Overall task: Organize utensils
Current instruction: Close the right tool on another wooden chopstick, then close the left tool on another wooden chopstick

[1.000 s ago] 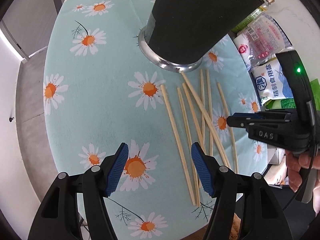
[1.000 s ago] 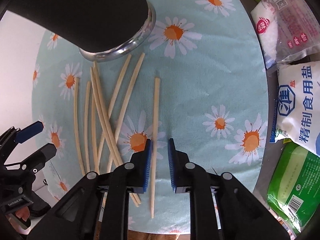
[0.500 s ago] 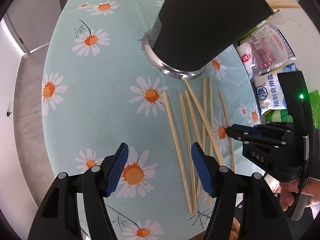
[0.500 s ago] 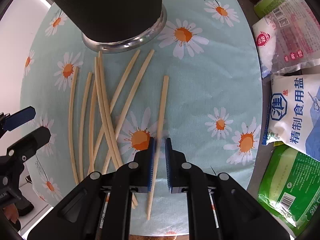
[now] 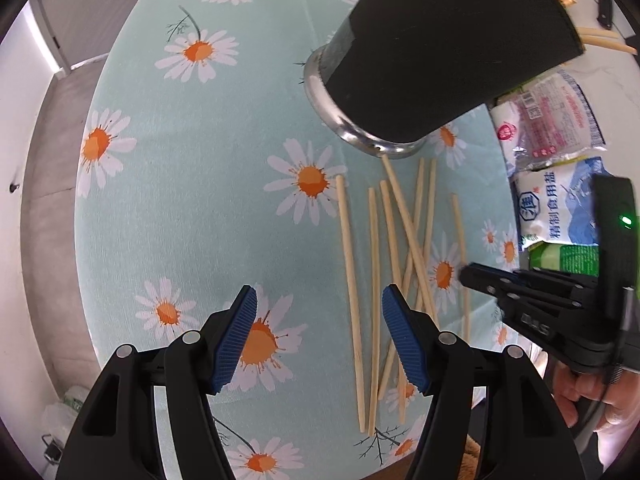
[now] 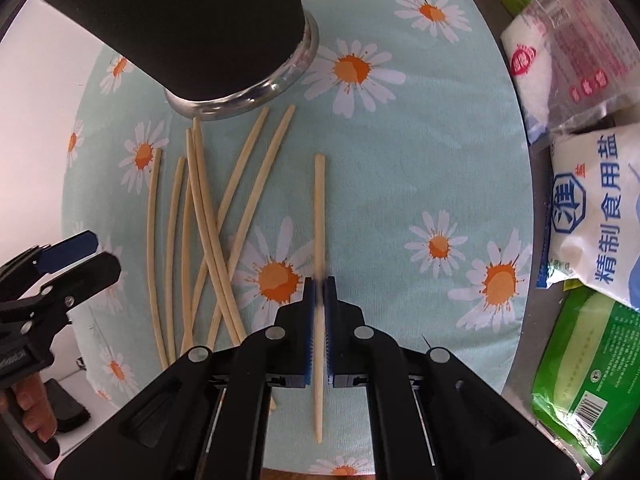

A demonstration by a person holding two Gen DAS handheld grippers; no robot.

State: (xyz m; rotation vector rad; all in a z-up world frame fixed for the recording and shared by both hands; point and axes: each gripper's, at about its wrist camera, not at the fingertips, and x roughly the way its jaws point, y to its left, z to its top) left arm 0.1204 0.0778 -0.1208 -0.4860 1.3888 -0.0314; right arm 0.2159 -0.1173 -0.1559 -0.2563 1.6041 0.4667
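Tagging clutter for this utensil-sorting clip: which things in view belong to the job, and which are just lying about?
Part of the job:
- single chopstick, clamped in the right gripper
- loose chopsticks on the daisy tablecloth
- black holder with a metal base
- left gripper, open and empty

Lying about:
- salt bag
- pink-printed packet
- green packet

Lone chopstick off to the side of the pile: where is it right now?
In the right wrist view the lone chopstick lies on the daisy tablecloth, right of the chopstick pile and below the black holder, clamped between the right gripper pads.
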